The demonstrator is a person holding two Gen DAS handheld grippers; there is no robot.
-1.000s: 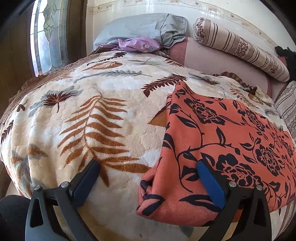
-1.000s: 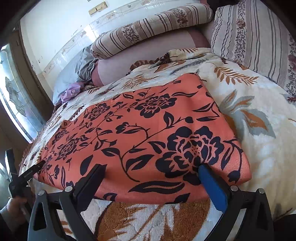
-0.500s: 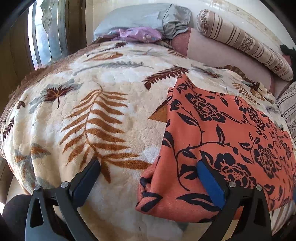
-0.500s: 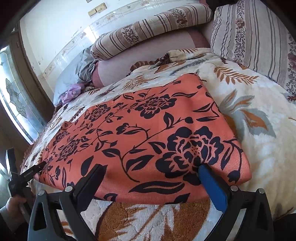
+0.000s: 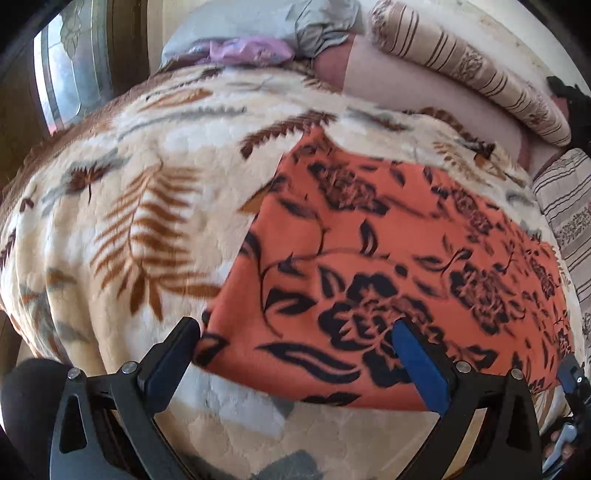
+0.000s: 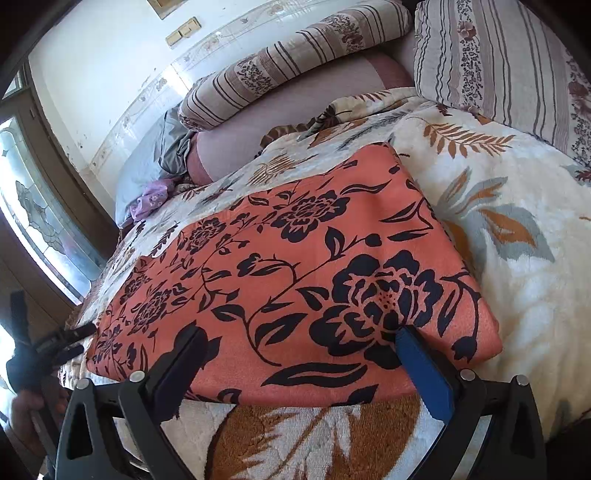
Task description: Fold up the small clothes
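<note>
While the left gripper [image 5: 295,354] swings rightward, the orange black-flowered folded cloth [image 5: 388,266] now fills the gap between its wide-open, empty fingers instead of lying off to the right. Likely it is lining up a corner grab. Ahead of the right gripper [image 6: 299,362], equally open and empty, the cloth's near edge is unchanged on the cream leaf-print blanket [image 6: 498,229].

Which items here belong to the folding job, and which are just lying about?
Job:
- orange floral garment, spread flat
- left gripper, jaws open at its near edge
- right gripper, jaws open at its near edge

Lying about:
- leaf-print blanket
- striped bolster
- grey pillow
- purple cloth
</note>
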